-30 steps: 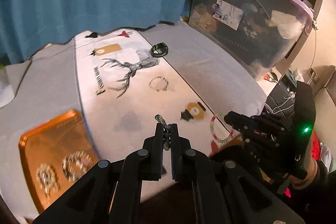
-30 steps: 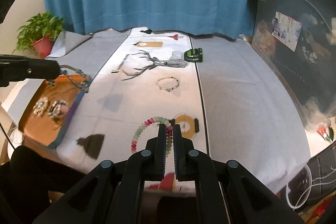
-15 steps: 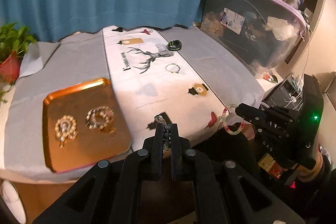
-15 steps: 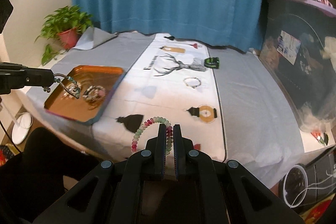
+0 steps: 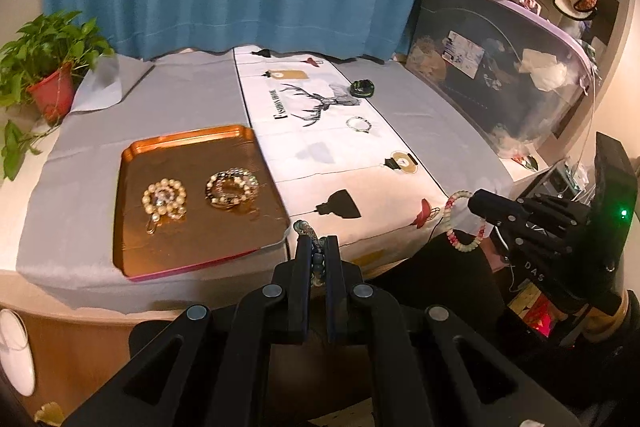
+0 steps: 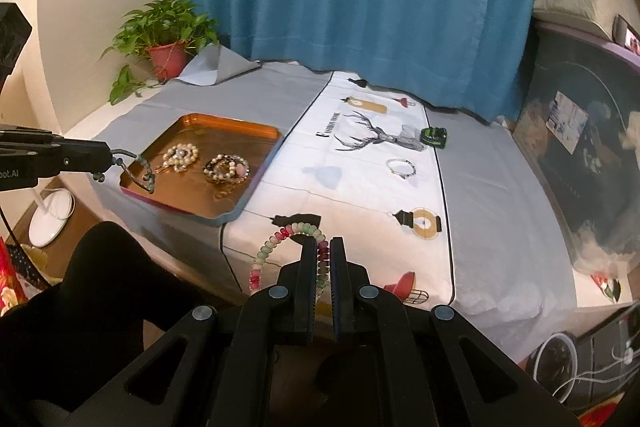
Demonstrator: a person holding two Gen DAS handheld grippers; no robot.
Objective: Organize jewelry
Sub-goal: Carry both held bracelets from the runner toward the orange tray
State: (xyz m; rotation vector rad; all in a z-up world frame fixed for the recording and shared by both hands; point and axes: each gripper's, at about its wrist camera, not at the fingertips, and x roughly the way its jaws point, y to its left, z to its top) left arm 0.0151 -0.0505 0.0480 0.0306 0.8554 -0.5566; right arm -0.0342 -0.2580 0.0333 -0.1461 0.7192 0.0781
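Notably, both tools were loaded: the left gripper (image 5: 319, 247) had its jaws pinched nearly shut on a dark strand of blue-green beads (image 5: 316, 259), held off the near edge of the rectangular copper-coloured metal tray (image 5: 192, 143); the right gripper (image 6: 323, 247) had its jaws fully closed on a ring bracelet of pink, white and pale green beads (image 6: 280, 239), held well to the right of the tray and in front of the table edge. Inside the tray lay a coiled pearl piece (image 5: 164, 197) and, just beside it, a coiled dark-and-gold beaded piece (image 5: 232, 185). Beyond the tray to its right, on the white printed runner (image 5: 320, 151), a small thin bracelet (image 5: 359, 124) and a green-and-black band (image 5: 362, 87) remained to be collected. Good practice would be to carry each strand over bare tray floor, lower it until it slackens, then release, keeping clear of the coils already placed
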